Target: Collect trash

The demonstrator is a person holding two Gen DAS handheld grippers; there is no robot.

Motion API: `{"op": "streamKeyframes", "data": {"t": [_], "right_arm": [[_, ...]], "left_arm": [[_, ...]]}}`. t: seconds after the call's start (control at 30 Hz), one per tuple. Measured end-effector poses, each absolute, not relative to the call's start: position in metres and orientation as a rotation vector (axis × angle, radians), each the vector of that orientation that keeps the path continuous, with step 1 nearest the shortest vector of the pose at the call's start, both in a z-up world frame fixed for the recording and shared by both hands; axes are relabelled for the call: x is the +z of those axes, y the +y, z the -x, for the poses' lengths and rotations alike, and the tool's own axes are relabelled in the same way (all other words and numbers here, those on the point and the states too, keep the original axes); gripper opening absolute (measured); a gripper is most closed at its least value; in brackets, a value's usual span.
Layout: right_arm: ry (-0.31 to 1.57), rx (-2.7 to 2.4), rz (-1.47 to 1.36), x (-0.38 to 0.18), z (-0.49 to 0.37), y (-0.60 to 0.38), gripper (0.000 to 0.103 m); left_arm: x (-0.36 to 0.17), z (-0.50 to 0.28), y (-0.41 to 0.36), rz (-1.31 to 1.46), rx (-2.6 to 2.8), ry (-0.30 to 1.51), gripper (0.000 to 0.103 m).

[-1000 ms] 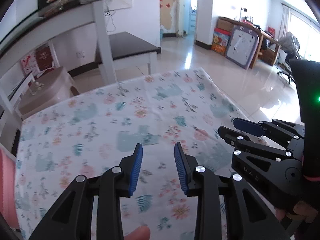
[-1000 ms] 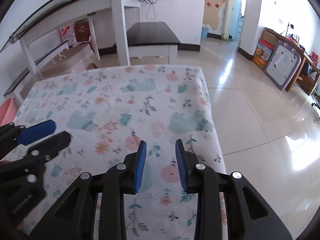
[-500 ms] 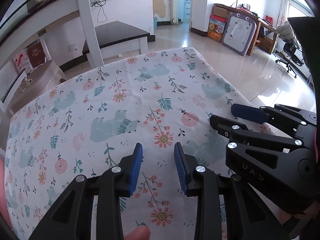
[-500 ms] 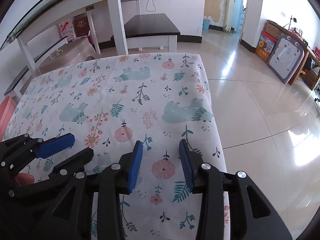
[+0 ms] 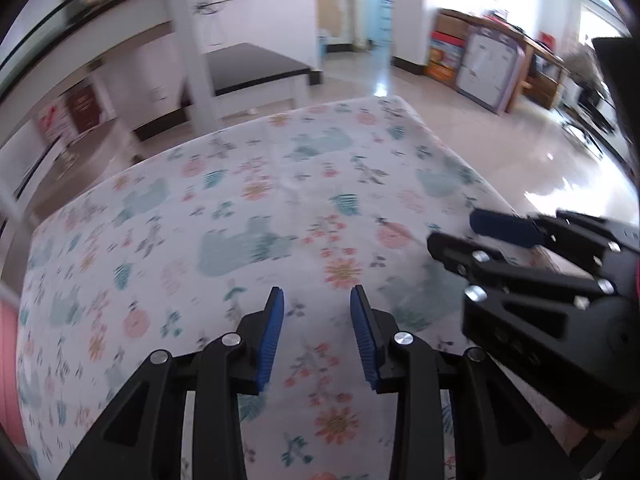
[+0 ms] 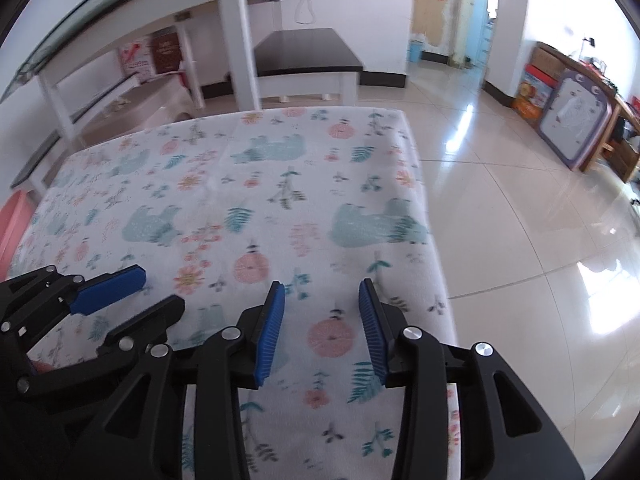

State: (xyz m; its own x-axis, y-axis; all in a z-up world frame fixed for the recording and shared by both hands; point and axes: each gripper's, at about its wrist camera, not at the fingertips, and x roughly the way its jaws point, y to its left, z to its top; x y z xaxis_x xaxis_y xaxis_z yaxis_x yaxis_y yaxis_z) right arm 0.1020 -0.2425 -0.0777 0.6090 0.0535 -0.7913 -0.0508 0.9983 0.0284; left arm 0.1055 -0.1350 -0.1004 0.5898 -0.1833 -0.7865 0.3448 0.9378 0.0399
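No trash shows in either view. My left gripper [image 5: 317, 320] is open and empty, held above the near part of a table covered with a floral bear-print cloth [image 5: 256, 208]. My right gripper [image 6: 322, 316] is open and empty above the same cloth [image 6: 256, 200], near its right edge. The right gripper also shows at the right of the left wrist view [image 5: 472, 236], and the left gripper at the lower left of the right wrist view [image 6: 140, 292]. The two grippers are side by side.
A white desk [image 6: 240, 40] and a dark-topped bench [image 6: 304, 52] stand beyond the table's far edge. A pink object [image 6: 12, 224] sits at the table's left. Shiny tiled floor [image 6: 520, 200] lies to the right, with a drawing board [image 6: 572, 116] and boxes against the far wall.
Both views have tilted up a little and blurred, with the left view swinging. The right gripper's jaws have spread slightly wider. Nothing was picked up.
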Motion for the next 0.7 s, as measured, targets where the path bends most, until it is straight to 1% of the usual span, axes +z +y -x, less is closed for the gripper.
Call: {"op": "streamKeyframes", "data": {"t": [0.03, 0.1, 0.7], "right_arm": [[0.915, 0.061, 0.012, -0.0778, -0.1023, -0.2394, 0.04], [0.931, 0.054, 0.039, -0.081, -0.1063, -0.2342, 0.041], [0.934, 0.059, 0.018, -0.0813, -0.1088, -0.2363, 0.042]], "left_arm": [[-0.1012, -0.1066, -0.1299, -0.173, -0.292, 0.897, 0.041], [-0.1039, -0.1101, -0.1235, -0.138, -0.292, 0.912, 0.043], [-0.104, -0.1105, -0.1248, -0.155, -0.285, 0.913, 0.043]]}}
